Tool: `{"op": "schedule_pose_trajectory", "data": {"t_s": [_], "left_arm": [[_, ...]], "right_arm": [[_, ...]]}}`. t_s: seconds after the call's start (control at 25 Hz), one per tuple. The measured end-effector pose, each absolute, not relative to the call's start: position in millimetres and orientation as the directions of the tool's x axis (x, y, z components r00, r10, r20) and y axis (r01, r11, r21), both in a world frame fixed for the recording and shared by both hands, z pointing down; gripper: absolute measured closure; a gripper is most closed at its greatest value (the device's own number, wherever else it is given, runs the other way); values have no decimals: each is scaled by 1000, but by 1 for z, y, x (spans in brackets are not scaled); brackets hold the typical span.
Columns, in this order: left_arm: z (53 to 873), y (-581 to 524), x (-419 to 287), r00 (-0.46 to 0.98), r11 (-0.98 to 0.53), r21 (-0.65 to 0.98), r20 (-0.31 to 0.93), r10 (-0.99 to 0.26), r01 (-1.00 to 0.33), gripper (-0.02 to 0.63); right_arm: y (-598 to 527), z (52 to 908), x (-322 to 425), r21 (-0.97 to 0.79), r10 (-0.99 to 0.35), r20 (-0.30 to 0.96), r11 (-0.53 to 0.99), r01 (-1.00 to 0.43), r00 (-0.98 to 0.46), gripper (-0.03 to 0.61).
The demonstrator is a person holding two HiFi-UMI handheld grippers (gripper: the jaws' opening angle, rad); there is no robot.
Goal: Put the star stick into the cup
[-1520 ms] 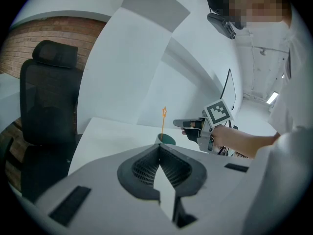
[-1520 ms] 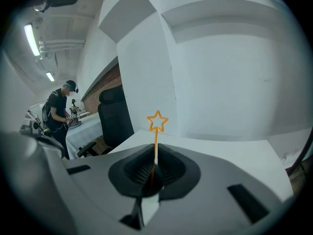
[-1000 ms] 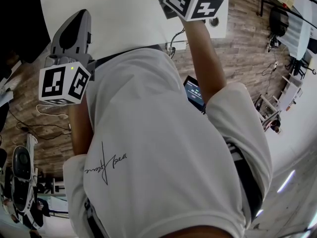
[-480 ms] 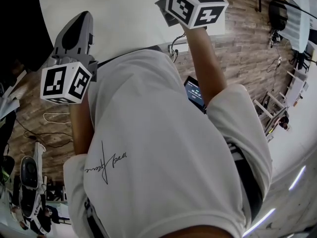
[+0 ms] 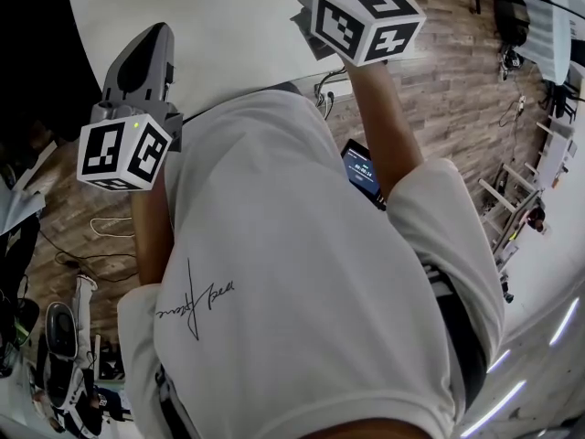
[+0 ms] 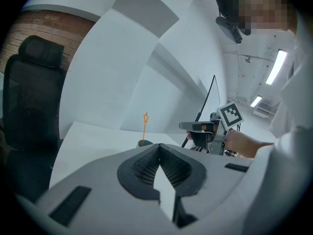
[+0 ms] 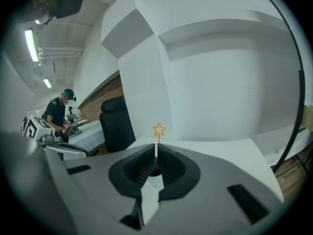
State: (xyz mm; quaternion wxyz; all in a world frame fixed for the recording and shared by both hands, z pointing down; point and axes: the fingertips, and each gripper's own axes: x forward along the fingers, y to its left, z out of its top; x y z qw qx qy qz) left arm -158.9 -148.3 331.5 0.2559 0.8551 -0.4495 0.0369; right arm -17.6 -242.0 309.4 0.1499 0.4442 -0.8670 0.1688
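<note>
An orange star stick (image 6: 145, 117) stands upright in a small dark cup (image 6: 144, 143) on the white table (image 6: 93, 136), well beyond my left gripper (image 6: 159, 148), whose jaws are shut and hold nothing. In the right gripper view the star stick (image 7: 159, 130) rises just past the shut jaws of my right gripper (image 7: 155, 152), and the cup is hidden behind them. From the left gripper view, the right gripper (image 6: 191, 126) hovers to the right of the cup, apart from the stick. The head view has the left gripper (image 5: 153, 35) at the table edge and the right gripper's marker cube (image 5: 366, 16).
A black office chair (image 6: 32, 102) stands left of the table, also in the right gripper view as the chair (image 7: 117, 124). A person (image 7: 61, 114) works at another table far left. A phone (image 5: 363, 174) hangs at my hip above the wooden floor (image 5: 457, 71).
Both grippers stay almost where they were. The head camera has shifted a little, so the right marker cube sits slightly lower in view.
</note>
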Motion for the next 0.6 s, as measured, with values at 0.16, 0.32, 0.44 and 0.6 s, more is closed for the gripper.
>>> {"op": "schedule_pose_trajectory", "data": {"t_s": [0.16, 0.32, 0.44, 0.6], "left_arm": [[332, -139, -157, 605, -477, 407, 289, -742, -779, 606], [334, -131, -159, 613, -480, 418, 282, -738, -771, 606], [332, -132, -158, 621, -489, 420, 276, -734, -765, 606], [329, -132, -154, 629, -501, 418, 263, -732, -758, 606]], "right_arm": [[-225, 304, -18, -187, -714, 399, 551, -814, -575, 554], [-212, 300, -21, -184, -710, 399, 558, -809, -581, 557], [-206, 298, -18, -181, -712, 405, 554, -813, -574, 561], [-191, 298, -15, -168, -704, 418, 561, -811, -573, 565]]}}
